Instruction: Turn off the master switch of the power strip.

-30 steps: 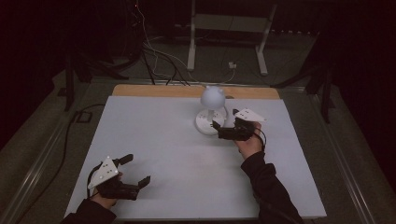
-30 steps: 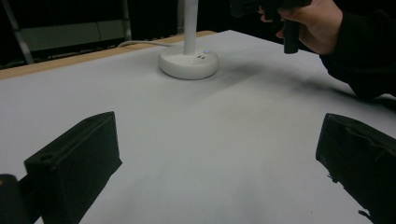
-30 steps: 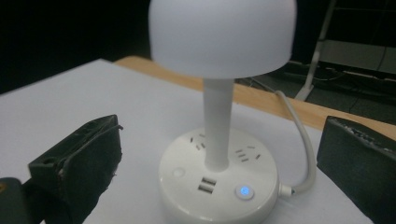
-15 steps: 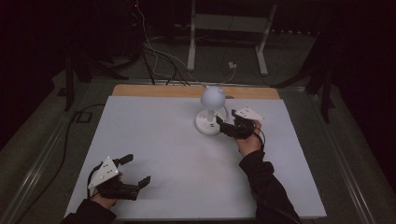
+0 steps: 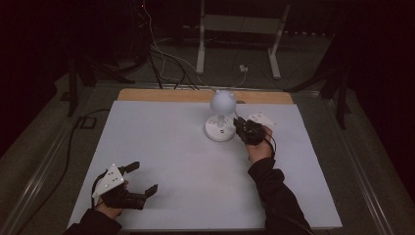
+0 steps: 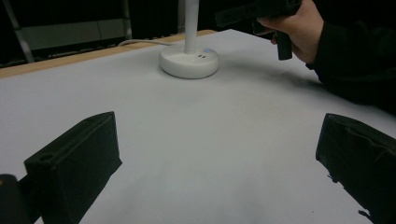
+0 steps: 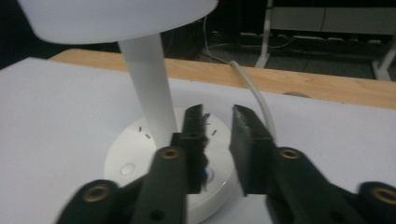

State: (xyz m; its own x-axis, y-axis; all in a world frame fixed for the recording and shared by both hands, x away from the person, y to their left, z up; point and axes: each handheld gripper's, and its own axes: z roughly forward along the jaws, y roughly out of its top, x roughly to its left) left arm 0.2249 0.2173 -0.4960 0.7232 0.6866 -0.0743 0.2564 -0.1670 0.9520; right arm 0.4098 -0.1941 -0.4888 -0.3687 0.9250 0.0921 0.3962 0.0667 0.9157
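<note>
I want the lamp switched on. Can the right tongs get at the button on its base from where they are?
Probably yes. The right tongs hang just over the lamp base, jaws narrowly apart, and nothing lies between them and the small round button on it.

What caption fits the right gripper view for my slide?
Right hand-held gripper, jaws slightly apart, poised over the white lamp base beside its stem, on the white table.

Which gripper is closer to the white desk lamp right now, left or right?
Right. The right gripper sits right beside the lamp, jaws over its round base. The left gripper rests far off at the near left corner of the table, jaws wide apart.
</note>
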